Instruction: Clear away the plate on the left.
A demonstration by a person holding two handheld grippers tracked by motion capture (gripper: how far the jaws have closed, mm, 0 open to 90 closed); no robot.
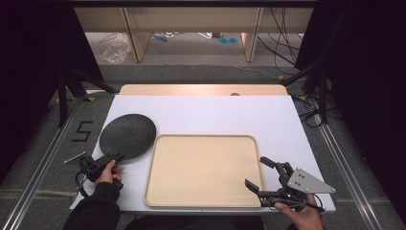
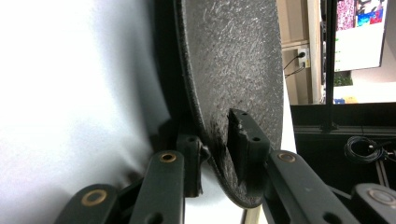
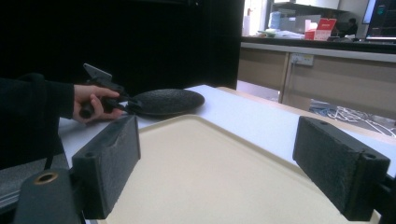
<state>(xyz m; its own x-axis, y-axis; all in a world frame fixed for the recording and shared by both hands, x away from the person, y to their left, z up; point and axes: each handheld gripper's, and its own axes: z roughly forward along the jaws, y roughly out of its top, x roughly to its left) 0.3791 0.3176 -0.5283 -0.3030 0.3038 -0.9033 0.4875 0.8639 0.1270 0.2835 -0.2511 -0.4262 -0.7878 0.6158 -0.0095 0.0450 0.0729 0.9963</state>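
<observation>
A round black textured plate (image 1: 128,135) lies on the white table (image 1: 215,115), left of a beige rectangular tray (image 1: 203,136). My left gripper (image 1: 117,155) is at the plate's near rim. In the left gripper view the plate (image 2: 233,70) runs between the jaws, one pad (image 2: 243,140) on its top face and the other (image 2: 191,158) under the rim, so my left gripper (image 2: 217,149) is shut on it. My right gripper (image 1: 255,171) stands open over the tray's near right corner, nothing between its jaws. In the right gripper view, my right gripper (image 3: 215,163) faces the tray (image 3: 210,172), with the plate (image 3: 170,101) and left gripper (image 3: 128,103) beyond.
A wooden board (image 1: 201,89) sticks out past the table's far edge. Metal rails run along both sides on the floor, with a "5" marking (image 1: 82,130) at the left. A clear plastic bag (image 1: 116,48) lies on the floor far back.
</observation>
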